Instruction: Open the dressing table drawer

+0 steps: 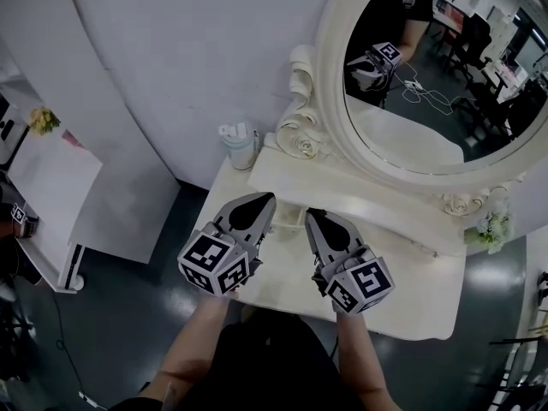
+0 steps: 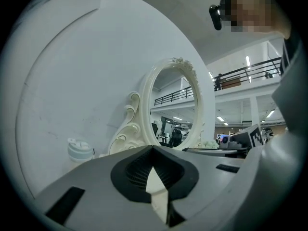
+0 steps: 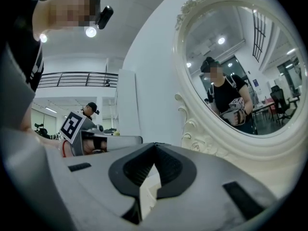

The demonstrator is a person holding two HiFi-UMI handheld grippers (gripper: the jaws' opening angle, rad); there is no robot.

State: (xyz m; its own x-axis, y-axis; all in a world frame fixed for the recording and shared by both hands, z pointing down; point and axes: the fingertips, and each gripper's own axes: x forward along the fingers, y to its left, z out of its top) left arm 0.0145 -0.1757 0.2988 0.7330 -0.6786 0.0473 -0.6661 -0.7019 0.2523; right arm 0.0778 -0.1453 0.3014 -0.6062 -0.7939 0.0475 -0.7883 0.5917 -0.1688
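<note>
The cream dressing table (image 1: 417, 291) stands against a white wall, with an oval mirror (image 1: 445, 67) on top. Its drawer is hidden from all views, below the table top and my arms. Both grippers hover side by side above the table top and point level toward the mirror. My left gripper (image 1: 262, 200) is shut with nothing in it; its tips meet in the left gripper view (image 2: 153, 148). Just to its right, my right gripper (image 1: 315, 216) is likewise shut and empty (image 3: 155, 145). The mirror frame (image 3: 190, 129) fills the right gripper view.
A small pale lidded cup (image 1: 240, 144) stands at the table's back left corner (image 2: 79, 150). White flowers (image 1: 493, 226) sit at the mirror's right foot. A white side shelf (image 1: 51, 187) stands to the left over dark floor.
</note>
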